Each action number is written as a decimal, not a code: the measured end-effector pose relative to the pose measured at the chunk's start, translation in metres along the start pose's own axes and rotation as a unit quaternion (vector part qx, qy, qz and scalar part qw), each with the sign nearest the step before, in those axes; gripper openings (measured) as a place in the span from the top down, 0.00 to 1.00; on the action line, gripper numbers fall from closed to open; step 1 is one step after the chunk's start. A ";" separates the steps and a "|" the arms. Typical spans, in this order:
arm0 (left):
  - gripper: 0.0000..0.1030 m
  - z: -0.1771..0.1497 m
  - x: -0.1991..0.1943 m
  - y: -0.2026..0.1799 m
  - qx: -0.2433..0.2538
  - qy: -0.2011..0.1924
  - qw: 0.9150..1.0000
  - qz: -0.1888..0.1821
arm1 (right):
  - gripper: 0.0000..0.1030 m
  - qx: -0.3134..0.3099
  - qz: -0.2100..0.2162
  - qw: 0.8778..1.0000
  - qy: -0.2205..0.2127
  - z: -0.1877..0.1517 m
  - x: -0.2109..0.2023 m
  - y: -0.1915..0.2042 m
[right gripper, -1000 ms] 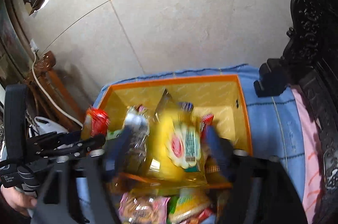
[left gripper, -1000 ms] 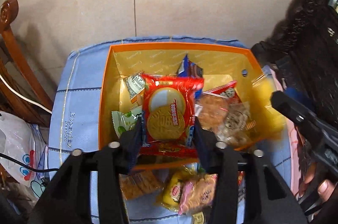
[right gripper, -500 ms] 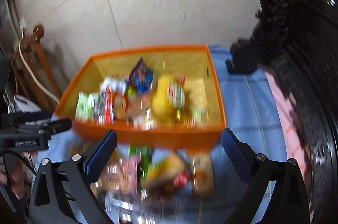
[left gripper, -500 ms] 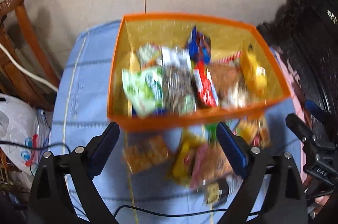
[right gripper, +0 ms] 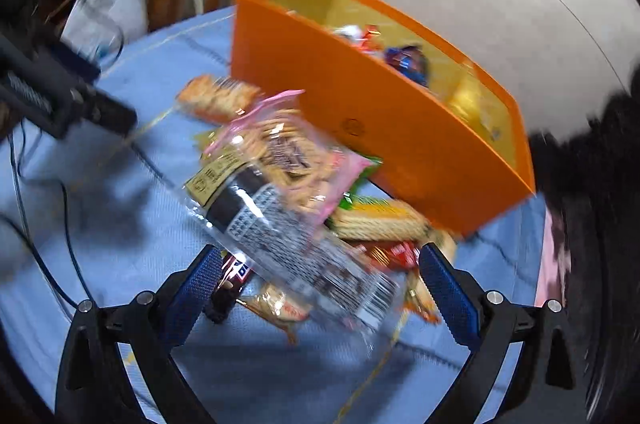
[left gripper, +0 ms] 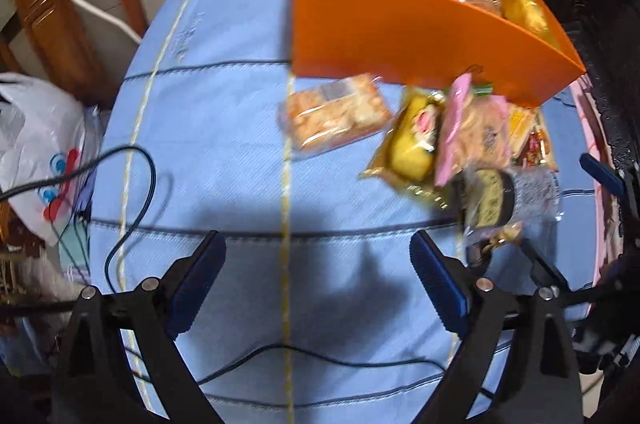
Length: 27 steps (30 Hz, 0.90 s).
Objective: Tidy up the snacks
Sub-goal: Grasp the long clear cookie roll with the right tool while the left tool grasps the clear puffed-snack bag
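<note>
An orange box (left gripper: 400, 31) with a yellow lining stands on the blue cloth and holds several snack packets; it also shows in the right wrist view (right gripper: 360, 103). Loose snacks lie in front of it: an orange cracker pack (left gripper: 336, 111), a yellow cake packet (left gripper: 412, 139), a pink-edged biscuit bag (left gripper: 476, 135). My left gripper (left gripper: 318, 272) is open and empty over bare cloth, left of the pile. My right gripper (right gripper: 320, 280) is open, low over the pile, with a clear printed bag (right gripper: 288, 224) lying between its fingers, not gripped.
A wooden chair (left gripper: 52, 15) and a white plastic bag (left gripper: 36, 139) stand left of the table. Black cables (left gripper: 132, 183) trail over the cloth. Dark carved furniture (left gripper: 616, 23) stands at the right. The left gripper shows in the right wrist view (right gripper: 60, 91).
Both grippers let go of their packets into the box, opened wide, and pulled back and down toward the loose pile in front of the box.
</note>
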<state>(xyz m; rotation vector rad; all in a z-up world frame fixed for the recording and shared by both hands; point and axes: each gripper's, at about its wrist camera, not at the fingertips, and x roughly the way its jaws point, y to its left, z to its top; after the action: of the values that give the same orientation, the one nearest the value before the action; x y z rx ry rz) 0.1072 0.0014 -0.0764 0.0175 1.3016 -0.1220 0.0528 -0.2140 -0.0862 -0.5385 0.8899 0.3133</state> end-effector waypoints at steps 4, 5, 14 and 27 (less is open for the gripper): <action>0.12 -0.006 -0.006 0.006 -0.011 -0.003 1.000 0.004 | 0.05 0.003 0.021 0.999 0.031 0.009 0.031 -0.003; 0.12 -0.007 -0.006 0.006 -0.009 -0.003 1.000 0.008 | 0.07 0.016 0.038 0.998 0.052 0.011 0.042 -0.006; 0.12 0.007 -0.003 -0.014 0.019 -0.019 1.000 -0.011 | 0.74 0.146 0.129 0.980 0.037 -0.006 0.003 -0.052; 0.15 0.042 0.035 -0.034 0.125 -0.048 0.990 0.045 | 0.73 0.296 0.177 0.937 0.047 -0.071 -0.019 -0.092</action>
<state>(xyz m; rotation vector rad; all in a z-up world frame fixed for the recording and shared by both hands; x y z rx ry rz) 0.1529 -0.0390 -0.0971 0.2806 1.1798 -0.2050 0.0393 -0.3302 -0.0787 0.1722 1.1156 0.3255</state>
